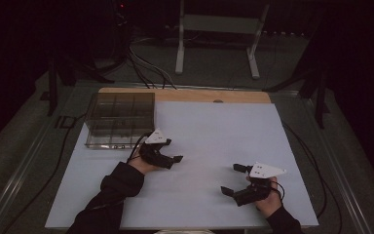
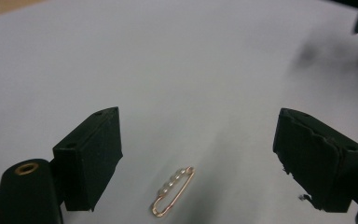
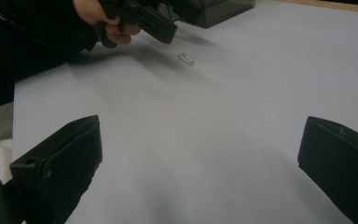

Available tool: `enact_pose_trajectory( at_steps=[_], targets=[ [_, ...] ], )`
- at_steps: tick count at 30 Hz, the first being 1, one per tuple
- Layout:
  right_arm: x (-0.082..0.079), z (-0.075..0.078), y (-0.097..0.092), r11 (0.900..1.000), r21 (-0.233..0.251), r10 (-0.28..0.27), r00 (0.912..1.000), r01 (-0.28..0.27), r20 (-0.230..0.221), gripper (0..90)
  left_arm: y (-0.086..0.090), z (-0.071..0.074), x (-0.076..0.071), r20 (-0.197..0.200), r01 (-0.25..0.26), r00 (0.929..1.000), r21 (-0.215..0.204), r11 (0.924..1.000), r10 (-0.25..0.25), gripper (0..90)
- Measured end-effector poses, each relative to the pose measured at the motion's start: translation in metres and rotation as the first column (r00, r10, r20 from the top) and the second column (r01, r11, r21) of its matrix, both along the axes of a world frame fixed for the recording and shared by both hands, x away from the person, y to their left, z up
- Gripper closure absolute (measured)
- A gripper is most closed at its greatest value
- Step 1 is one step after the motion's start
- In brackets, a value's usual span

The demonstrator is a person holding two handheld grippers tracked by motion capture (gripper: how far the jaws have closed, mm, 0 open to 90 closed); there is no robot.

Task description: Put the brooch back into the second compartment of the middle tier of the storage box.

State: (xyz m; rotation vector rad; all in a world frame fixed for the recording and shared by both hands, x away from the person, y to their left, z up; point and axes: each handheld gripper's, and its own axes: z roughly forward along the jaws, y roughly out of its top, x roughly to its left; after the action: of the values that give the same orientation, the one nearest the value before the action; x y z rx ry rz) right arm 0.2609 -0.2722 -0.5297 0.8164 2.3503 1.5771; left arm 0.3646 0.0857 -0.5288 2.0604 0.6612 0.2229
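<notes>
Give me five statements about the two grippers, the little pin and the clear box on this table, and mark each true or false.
1. The left gripper is open, with its fingers on either side of the gold pin. True.
2. The pin is clamped between the fingers of the left gripper. False: it lies flat on the white table surface, untouched.
3. The right gripper is open and holds nothing. True.
4. The clear compartment box sits at the near right corner of the table. False: it is at the far left.
5. The pin carries a row of small pale beads. True.
</notes>
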Motion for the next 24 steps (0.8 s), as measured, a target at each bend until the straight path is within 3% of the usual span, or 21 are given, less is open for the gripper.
enact_pose_trajectory(
  at_steps=[8,10,12,17,24],
  targets=[
    [0.0,0.0,0.0,1.0,0.0,0.001,1.0,-0.001,-0.006,0.0,0.001,-0.004,0.004,-0.007,-0.012,0.9999,0.022,0.9997,0.012,31.3],
    [0.0,0.0,0.0,1.0,0.0,0.002,1.0,-0.002,-0.002,0.0,0.002,-0.004,0.003,0.0,0.015,0.9999,0.023,0.9996,-0.015,37.3],
    [0.0,0.0,0.0,1.0,-0.004,0.003,1.0,-0.003,-0.003,0.0,0.0,-0.006,0.002,0.016,0.04,0.999,0.053,0.9978,-0.041,43.5],
    [0.0,0.0,0.0,0.9999,-0.009,0.004,1.0,-0.004,-0.003,0.0,-0.002,-0.01,0.001,0.031,0.077,0.9963,0.084,0.9935,-0.079,52.3],
    [0.0,-0.001,0.0,0.9999,-0.011,0.006,1.0,-0.006,-0.006,0.0,-0.002,-0.017,0.004,0.004,0.099,0.995,0.134,0.986,-0.1,60.7]
  ],
)
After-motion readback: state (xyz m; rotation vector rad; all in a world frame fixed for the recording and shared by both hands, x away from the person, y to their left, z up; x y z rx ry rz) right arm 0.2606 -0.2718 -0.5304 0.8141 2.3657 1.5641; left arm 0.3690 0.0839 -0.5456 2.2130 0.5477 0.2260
